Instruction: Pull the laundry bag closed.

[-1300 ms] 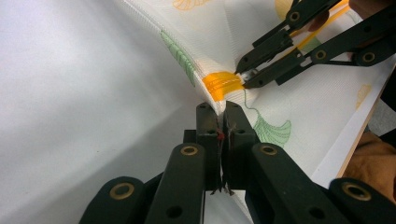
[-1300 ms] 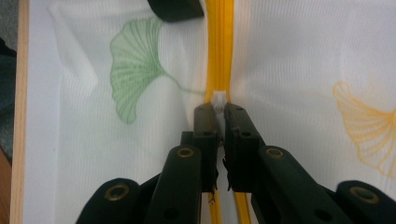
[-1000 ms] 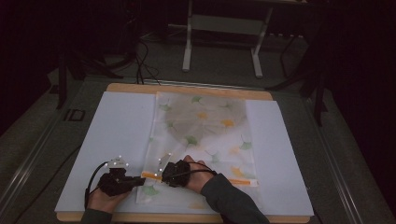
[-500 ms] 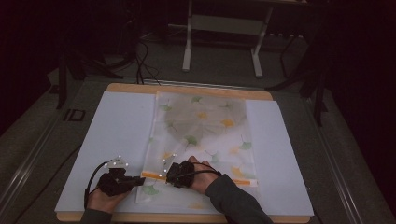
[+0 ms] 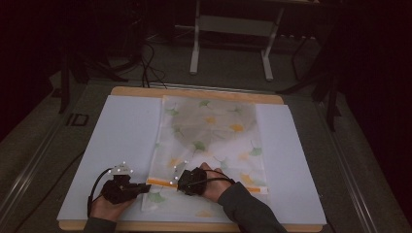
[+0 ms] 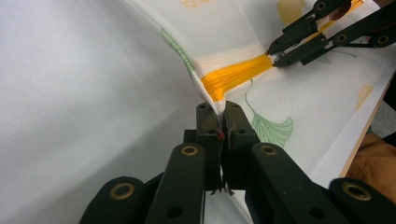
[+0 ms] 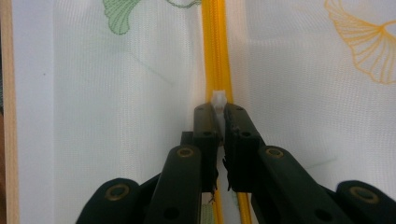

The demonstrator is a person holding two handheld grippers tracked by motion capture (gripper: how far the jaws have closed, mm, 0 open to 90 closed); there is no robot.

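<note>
While the mesh bag (image 5: 211, 145) lies flat on the white surface (image 5: 116, 141), its orange zipper (image 6: 236, 77) runs straight ahead of the right gripper (image 7: 218, 112), whose jaws are clenched on the white zipper pull (image 7: 218, 99). The bag's edge at the zipper end is pinched in the clamped jaws of the left gripper (image 6: 222, 116). The step is best done if the fabric is kept taut by the left gripper and the pull is drawn straight along the zipper line, without lifting or twisting.

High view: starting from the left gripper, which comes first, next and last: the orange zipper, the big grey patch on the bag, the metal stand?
1. orange zipper, right beside the left gripper.
2. grey patch, on the bag's far half.
3. metal stand, on the floor past the table.
</note>
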